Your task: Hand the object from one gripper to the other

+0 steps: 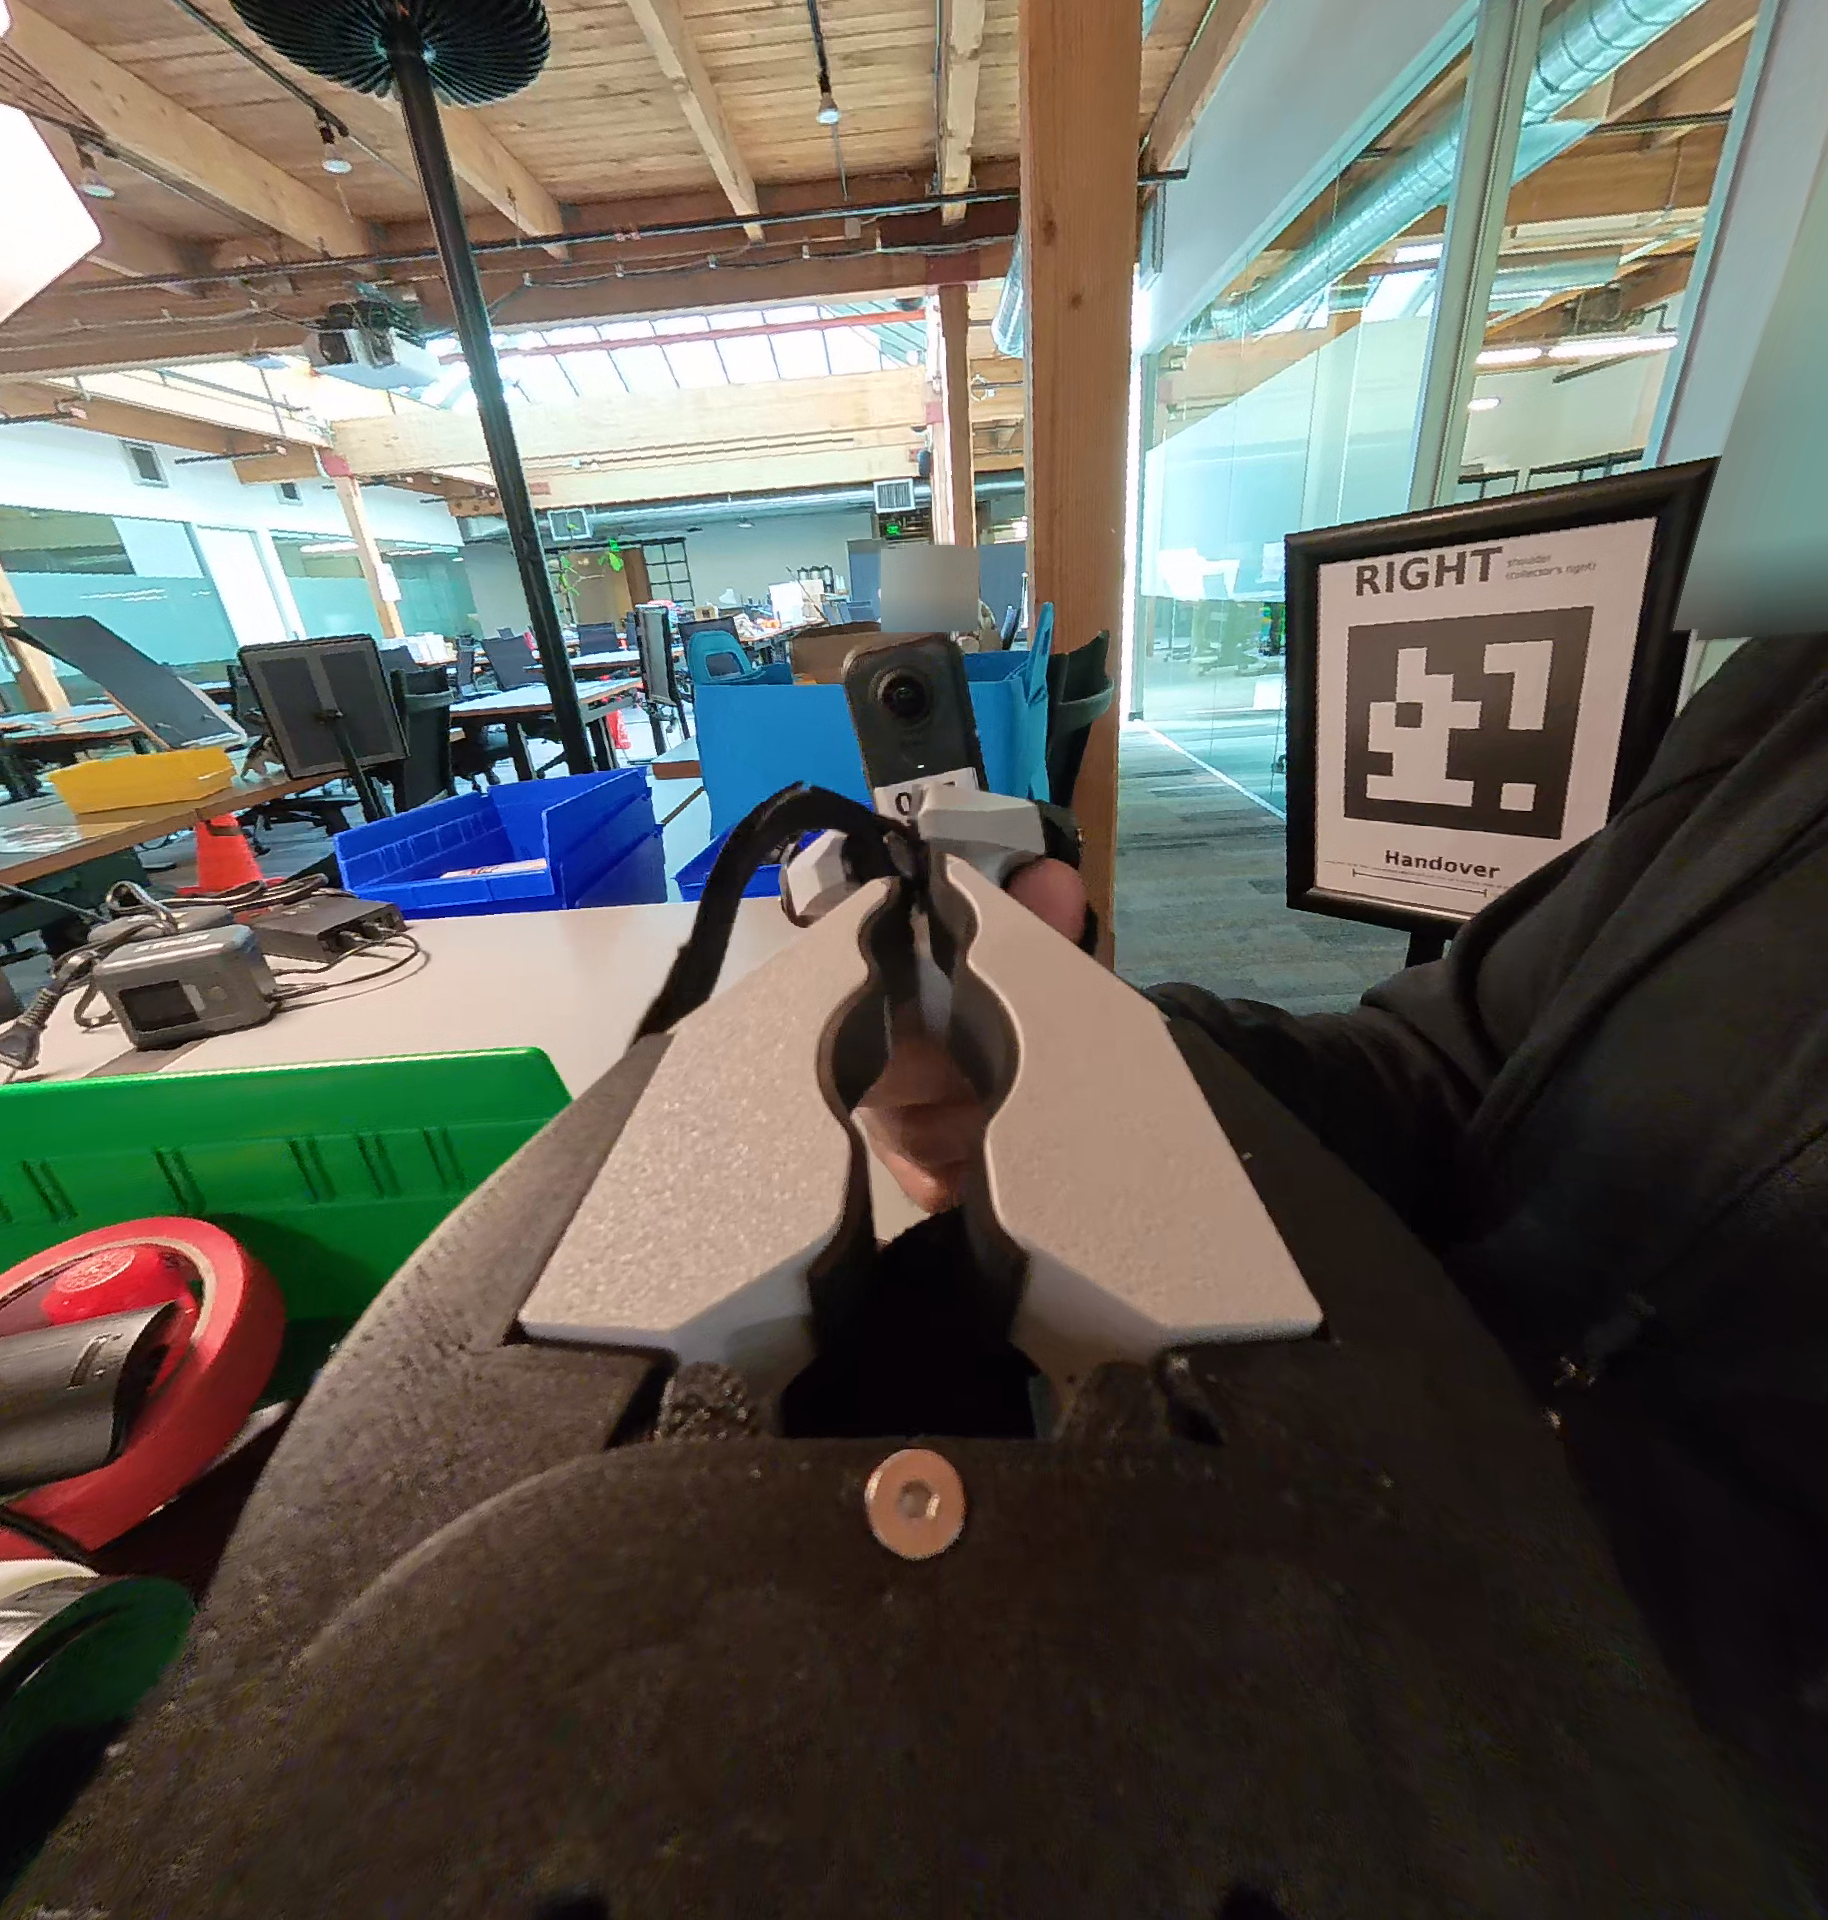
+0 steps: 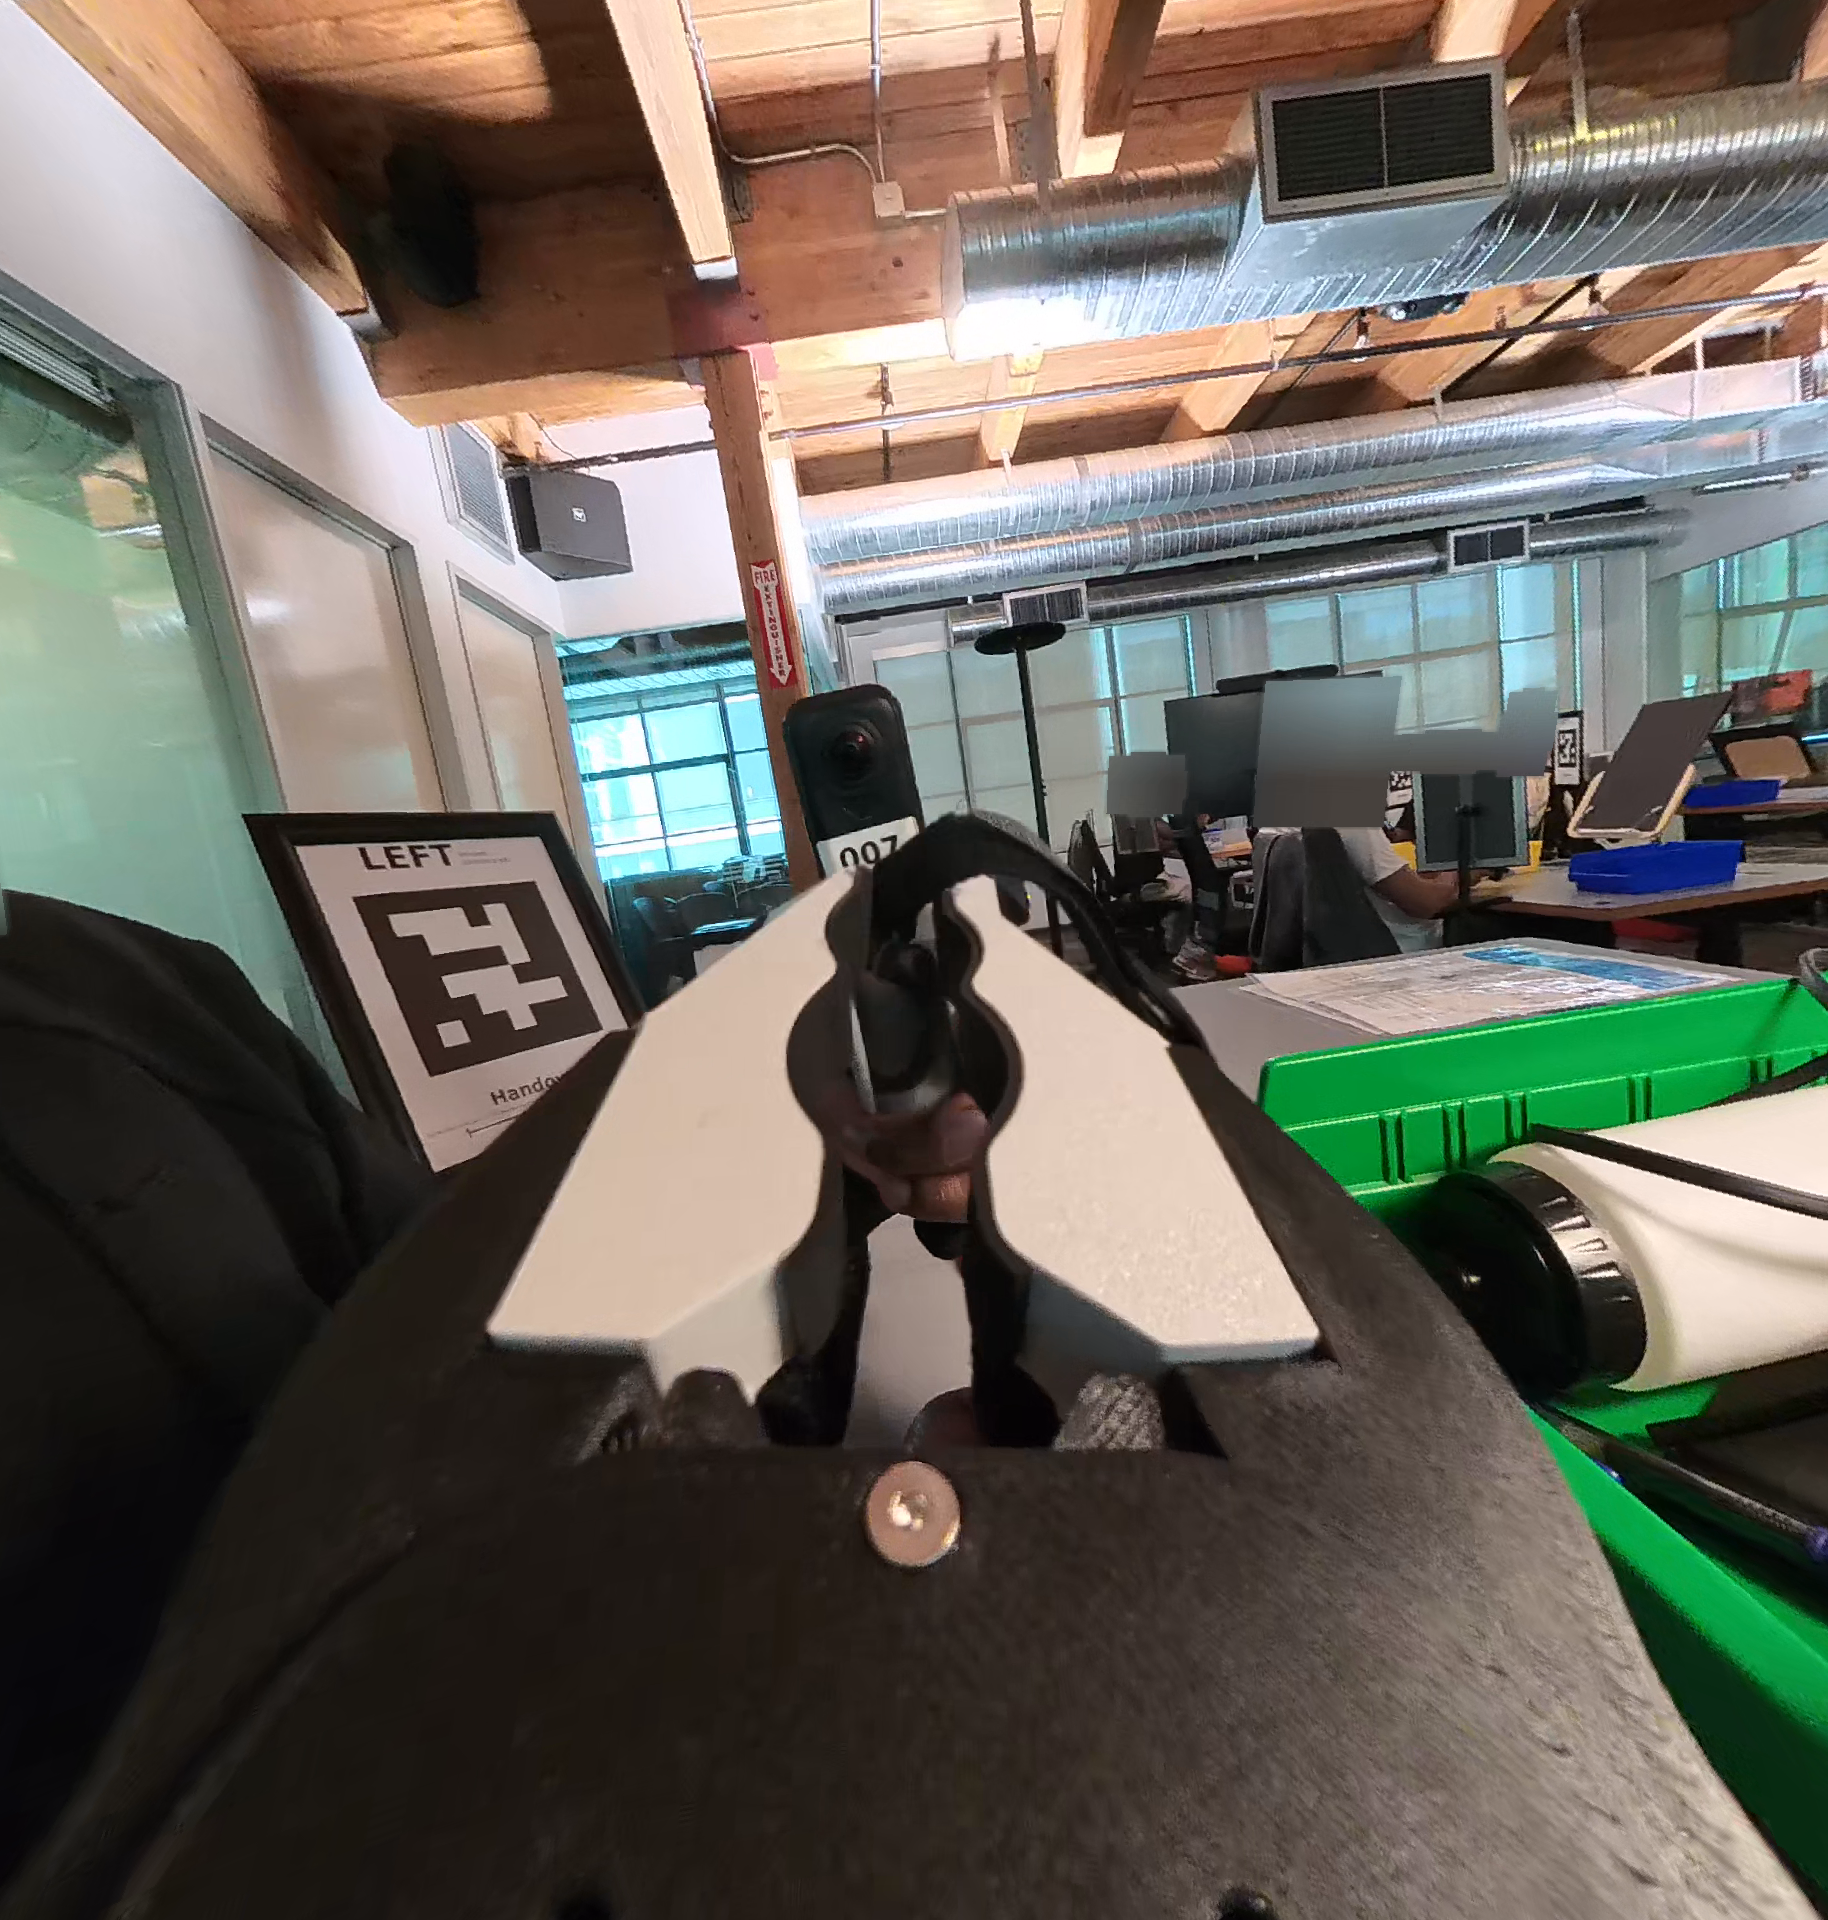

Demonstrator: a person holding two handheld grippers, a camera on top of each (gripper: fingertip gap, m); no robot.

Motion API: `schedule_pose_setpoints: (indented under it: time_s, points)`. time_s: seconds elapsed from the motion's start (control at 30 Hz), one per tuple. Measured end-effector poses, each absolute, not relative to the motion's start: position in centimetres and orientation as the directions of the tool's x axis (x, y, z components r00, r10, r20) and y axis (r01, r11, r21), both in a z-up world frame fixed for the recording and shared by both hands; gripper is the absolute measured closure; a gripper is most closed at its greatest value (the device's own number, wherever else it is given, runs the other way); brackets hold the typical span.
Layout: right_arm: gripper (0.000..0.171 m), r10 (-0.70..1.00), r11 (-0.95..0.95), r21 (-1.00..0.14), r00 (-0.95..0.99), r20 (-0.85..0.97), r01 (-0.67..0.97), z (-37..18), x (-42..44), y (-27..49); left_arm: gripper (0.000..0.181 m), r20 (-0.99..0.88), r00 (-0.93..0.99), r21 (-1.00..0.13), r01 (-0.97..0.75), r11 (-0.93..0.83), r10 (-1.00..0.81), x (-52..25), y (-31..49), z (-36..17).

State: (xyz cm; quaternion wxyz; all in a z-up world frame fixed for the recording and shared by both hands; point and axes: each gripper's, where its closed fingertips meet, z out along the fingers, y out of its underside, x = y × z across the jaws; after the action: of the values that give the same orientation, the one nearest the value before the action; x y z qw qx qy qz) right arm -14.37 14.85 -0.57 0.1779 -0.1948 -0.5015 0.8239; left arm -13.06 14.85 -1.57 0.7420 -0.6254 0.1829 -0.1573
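Together, both grippers pinching black strap (image 1: 723, 894), left gripper (image 1: 915, 894), right gripper (image 2: 905, 904)

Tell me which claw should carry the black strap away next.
Probably the right claw: the black strap seems seated deeper between its fingers, while the left claw pinches it only at the tips and can let go.

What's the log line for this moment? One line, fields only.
phase: mid-handover | left gripper: shut on black strap | right gripper: shut on same strap | grippers: tip to tip
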Motion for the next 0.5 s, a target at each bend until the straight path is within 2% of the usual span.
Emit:
schedule_pose_setpoints:
  time_s: [0.13, 0.3, 0.5]
  points:
    - [0.163, 0.515, -0.409, -0.903, -0.850, -0.109, -0.132, -0.5, -14.3, 14.9, 0.176, -0.060, 0.886, -0.991, 0.004, 0.137, -0.459, -13.2, 15.0, -2.1]
    - [0.163, 0.542, -0.365, -0.916, -0.838, -0.062, -0.168, -0.7, -14.2, 14.6, 0.158, 0.016, 0.878, -0.991, 0.077, 0.108, -0.478, -13.5, 14.9, -2.0]
    - [0.163, 0.599, -0.228, -0.947, -0.799, 0.046, -0.225, -1.7, -14.5, 13.4, 0.160, 0.068, 0.847, -0.985, 0.141, 0.099, -0.528, -13.2, 14.5, -1.6]
